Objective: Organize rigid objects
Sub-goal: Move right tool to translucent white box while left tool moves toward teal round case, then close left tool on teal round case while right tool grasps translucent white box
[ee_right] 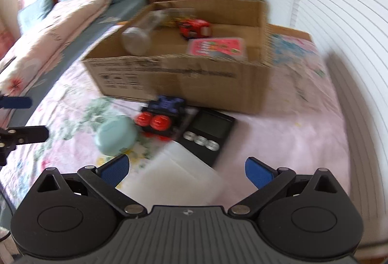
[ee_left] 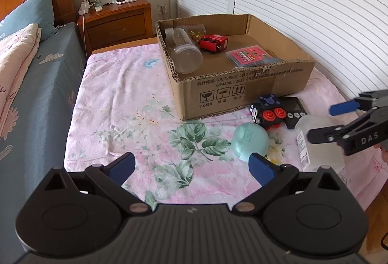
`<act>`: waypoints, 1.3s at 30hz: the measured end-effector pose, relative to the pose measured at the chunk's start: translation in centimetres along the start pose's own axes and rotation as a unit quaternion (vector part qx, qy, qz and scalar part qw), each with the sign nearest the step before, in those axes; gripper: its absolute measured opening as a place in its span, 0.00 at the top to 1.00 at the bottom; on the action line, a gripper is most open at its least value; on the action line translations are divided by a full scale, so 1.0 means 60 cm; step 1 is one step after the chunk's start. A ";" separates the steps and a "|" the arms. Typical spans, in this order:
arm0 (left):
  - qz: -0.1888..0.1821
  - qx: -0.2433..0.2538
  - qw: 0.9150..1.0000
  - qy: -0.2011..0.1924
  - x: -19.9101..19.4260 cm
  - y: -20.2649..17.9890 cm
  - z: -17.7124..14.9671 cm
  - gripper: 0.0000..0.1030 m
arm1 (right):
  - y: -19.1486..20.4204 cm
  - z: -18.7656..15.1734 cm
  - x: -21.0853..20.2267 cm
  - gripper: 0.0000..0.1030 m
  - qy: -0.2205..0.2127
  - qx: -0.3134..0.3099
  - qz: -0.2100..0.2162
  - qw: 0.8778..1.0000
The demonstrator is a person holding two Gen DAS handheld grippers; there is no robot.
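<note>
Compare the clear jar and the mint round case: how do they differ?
The clear jar lies on its side inside the cardboard box; the mint round case sits outside it on the floral sheet. The jar is see-through and cylindrical; the case is opaque and rounded. Neither is gripped.

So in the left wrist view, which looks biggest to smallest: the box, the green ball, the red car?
1. Cardboard box
2. Green ball
3. Red car

The ball lies nearer the camera than the car, so those two are unsure.
</note>
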State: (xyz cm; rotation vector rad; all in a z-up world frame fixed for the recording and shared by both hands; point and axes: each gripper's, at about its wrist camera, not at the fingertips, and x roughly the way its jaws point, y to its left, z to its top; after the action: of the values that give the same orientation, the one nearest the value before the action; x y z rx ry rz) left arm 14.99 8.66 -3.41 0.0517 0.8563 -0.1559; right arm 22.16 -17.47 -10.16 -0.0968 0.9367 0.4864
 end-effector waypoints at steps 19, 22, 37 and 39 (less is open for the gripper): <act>-0.032 0.038 0.999 0.004 0.026 -0.013 0.002 0.03 | 0.101 -0.068 0.004 0.00 0.072 -0.090 -0.010 0.993; -0.046 0.041 0.998 -0.001 0.042 -0.016 0.003 0.03 | 0.103 -0.073 0.024 0.00 0.067 -0.082 -0.034 0.994; -0.060 0.074 0.995 0.017 0.135 -0.054 -0.015 0.00 | 0.090 -0.087 0.015 0.00 0.032 -0.090 -0.026 0.995; -0.064 0.074 0.995 0.013 0.137 -0.055 -0.014 0.00 | 0.087 -0.088 0.013 0.00 0.029 -0.093 -0.024 0.995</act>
State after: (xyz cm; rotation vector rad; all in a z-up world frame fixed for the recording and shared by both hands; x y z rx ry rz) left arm 19.13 4.53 -10.10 0.1386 0.8734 -0.3404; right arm 16.26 -14.05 -13.30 -0.3032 0.9428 0.5280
